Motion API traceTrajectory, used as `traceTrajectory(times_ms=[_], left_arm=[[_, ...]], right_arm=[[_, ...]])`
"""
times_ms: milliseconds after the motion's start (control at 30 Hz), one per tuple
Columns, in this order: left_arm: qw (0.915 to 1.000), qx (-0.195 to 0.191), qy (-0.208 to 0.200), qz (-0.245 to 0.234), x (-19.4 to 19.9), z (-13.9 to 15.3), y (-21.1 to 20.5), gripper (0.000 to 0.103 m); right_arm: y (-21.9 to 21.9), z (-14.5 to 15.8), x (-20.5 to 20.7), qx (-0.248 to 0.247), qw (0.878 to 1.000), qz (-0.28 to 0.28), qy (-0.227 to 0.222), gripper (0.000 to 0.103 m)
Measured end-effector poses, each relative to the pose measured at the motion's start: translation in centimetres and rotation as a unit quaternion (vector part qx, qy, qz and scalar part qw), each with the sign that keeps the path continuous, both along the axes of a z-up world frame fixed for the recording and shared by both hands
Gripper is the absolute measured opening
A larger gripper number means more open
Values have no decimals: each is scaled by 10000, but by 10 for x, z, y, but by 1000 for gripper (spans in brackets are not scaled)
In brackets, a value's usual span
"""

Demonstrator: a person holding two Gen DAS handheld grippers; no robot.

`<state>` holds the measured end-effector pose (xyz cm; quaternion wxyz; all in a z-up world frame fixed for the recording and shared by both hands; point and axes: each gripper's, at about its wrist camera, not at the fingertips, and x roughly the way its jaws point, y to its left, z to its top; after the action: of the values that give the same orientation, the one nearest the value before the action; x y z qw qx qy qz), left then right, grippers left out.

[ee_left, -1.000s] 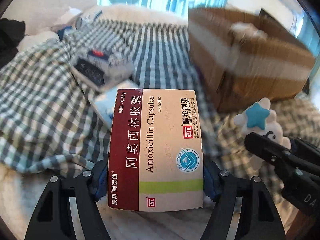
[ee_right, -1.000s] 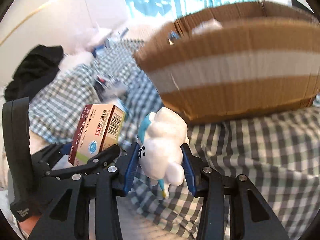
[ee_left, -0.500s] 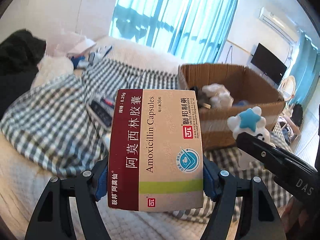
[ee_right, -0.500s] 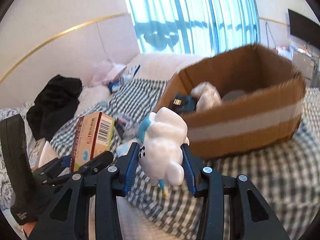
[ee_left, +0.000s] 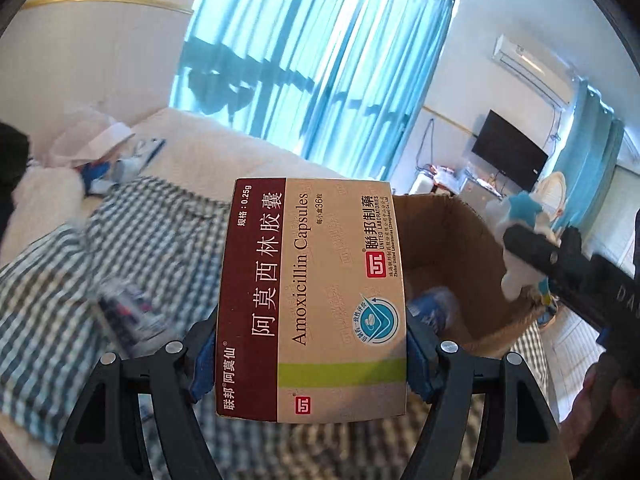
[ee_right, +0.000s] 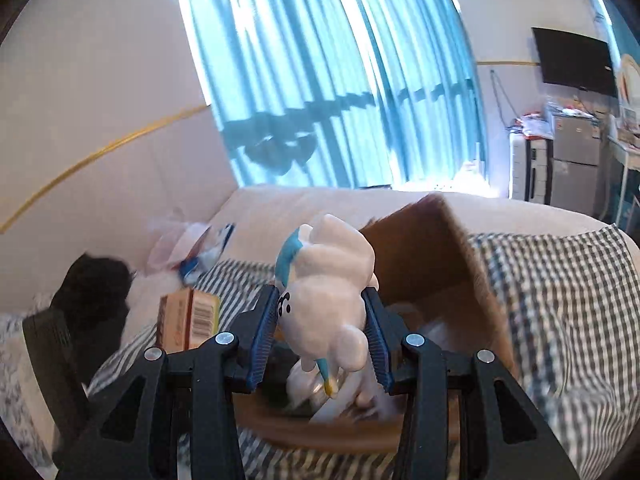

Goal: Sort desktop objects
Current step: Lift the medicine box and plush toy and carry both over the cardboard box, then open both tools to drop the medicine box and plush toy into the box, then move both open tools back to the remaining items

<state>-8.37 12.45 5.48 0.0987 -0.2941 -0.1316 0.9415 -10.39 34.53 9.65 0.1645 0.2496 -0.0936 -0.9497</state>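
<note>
My left gripper is shut on a tan and maroon Amoxicillin Capsules box, held up just before the near rim of the open cardboard box. My right gripper is shut on a white plush toy with a blue star and holds it above the cardboard box. The toy and the right gripper also show at the right of the left wrist view. The medicine box shows at the left of the right wrist view.
A checked cloth covers the bed. A blurred packet lies on it at left. White bags and blue items and dark clothing lie at the far left. The cardboard box holds several items.
Both grippers have risen and moved toward the cardboard box with their loads. The toy is now over the box's opening; the medicine box is at its near rim.
</note>
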Motion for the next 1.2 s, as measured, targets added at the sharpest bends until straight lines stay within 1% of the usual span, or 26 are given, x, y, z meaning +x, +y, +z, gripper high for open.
traceTrajectory(times_ms=[100, 233, 300, 433, 500, 533, 567, 600, 633, 667, 700, 733, 800, 867, 967, 1067, 1100, 1200], left_arm=[[9998, -79, -81, -180, -27, -3, 23, 75], [9980, -315, -222, -492, -58, -10, 59, 75], [9969, -422, -190, -636, -67, -13, 76, 75], [9957, -399, -282, -784, -78, -23, 95, 75], [9956, -360, -335, -793, -81, -29, 101, 75], [9955, -333, -341, -815, -81, -31, 102, 75], [9952, -326, -342, -856, -80, -32, 104, 77], [9947, -390, -340, -894, -79, -32, 106, 78], [9943, -449, -324, -909, -77, -31, 107, 86], [9939, -517, -306, -928, -74, -30, 108, 96], [9937, -604, -251, -909, -70, -26, 108, 100], [9937, -687, -195, -859, -66, -24, 106, 103], [9936, -782, -132, -805, -59, -18, 101, 103], [9938, -789, -171, -760, -52, -10, 92, 103], [9956, -666, -137, -651, -36, 7, 63, 103], [9968, -686, -120, -393, -16, 23, 25, 103], [9970, -710, -114, -299, -10, 27, 10, 103], [9958, -910, -29, 72, 15, 37, -36, 103]], right_arm=[[6, -1, -21, 145, 9998, -127, 72, 41], [12, -15, -38, 243, 9993, -297, 51, 41], [15, -21, -45, 224, 9991, -349, 56, 42], [19, -22, -47, 220, 9985, -425, 255, 43], [20, -21, -46, 142, 9984, -422, 350, 54], [20, -20, -44, 76, 9984, -384, 417, 67], [20, -19, -41, 63, 9980, -394, 484, 76], [19, -16, -37, 83, 9973, -464, 560, 79], [19, -13, -35, 98, 9967, -522, 609, 80], [19, -11, -33, 85, 9964, -543, 639, 80], [19, -8, -30, 38, 9965, -535, 647, 80], [20, -5, -26, -29, 9965, -512, 657, 80], [22, 2, -17, -132, 9958, -585, 691, 80], [23, 8, -5, -239, 9957, -602, 669, 80], [23, 13, 23, -443, 9950, -586, 675, 80], [15, 9, 45, -592, 9958, -383, 587, 80], [9, 6, 53, -554, 9966, -297, 538, 80], [-13, -7, 77, -148, 9990, -169, 387, 80]])
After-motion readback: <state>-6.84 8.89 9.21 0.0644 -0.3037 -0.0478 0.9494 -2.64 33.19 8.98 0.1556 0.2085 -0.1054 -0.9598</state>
